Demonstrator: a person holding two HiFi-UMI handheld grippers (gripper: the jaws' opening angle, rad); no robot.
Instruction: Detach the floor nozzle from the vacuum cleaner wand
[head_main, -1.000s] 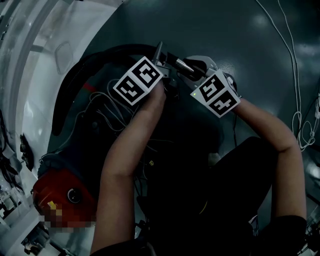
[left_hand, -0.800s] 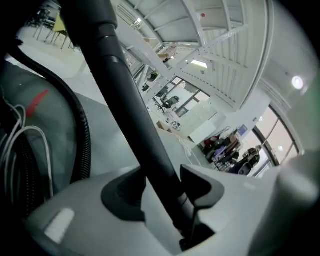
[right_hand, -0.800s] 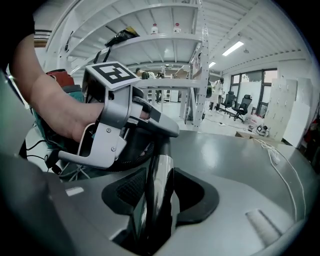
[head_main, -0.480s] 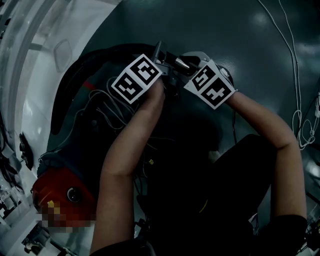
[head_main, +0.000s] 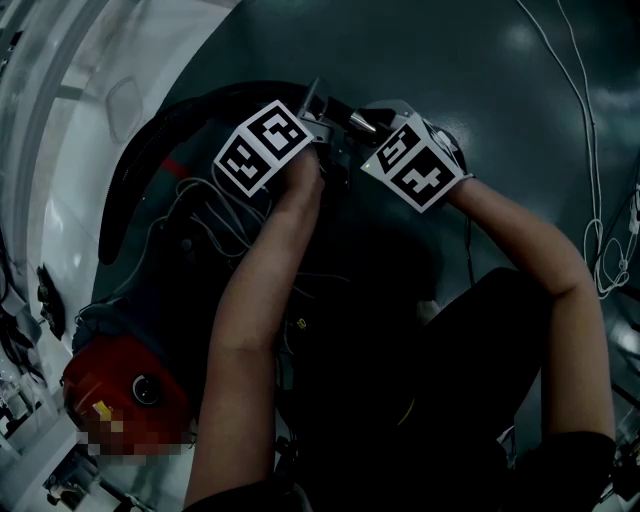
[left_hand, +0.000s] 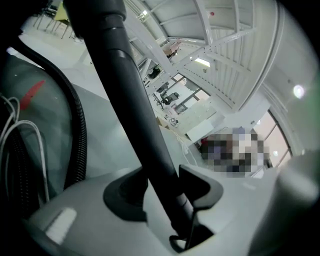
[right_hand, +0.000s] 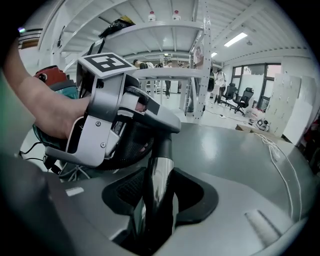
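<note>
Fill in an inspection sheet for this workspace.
Surface: dark glossy floor.
Job's things: black wand with chrome tube, ribbed hose, red vacuum body; nozzle not made out.
Clutter: nothing seen.
Grippers: left gripper jaws have just been closing, wand between, apparently unclamped; right gripper shut on chrome tube.
Cables: white cable on floor; white wires by hose.
Surroundings: white shelving frame.

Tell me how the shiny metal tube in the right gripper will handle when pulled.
The shiny metal tube looks polished and mirror-bright, so it may slip through the right gripper under a pull. It runs straight between the jaws, so it is probably stiff, not bendy. Being round, it could twist in the grip.
</note>
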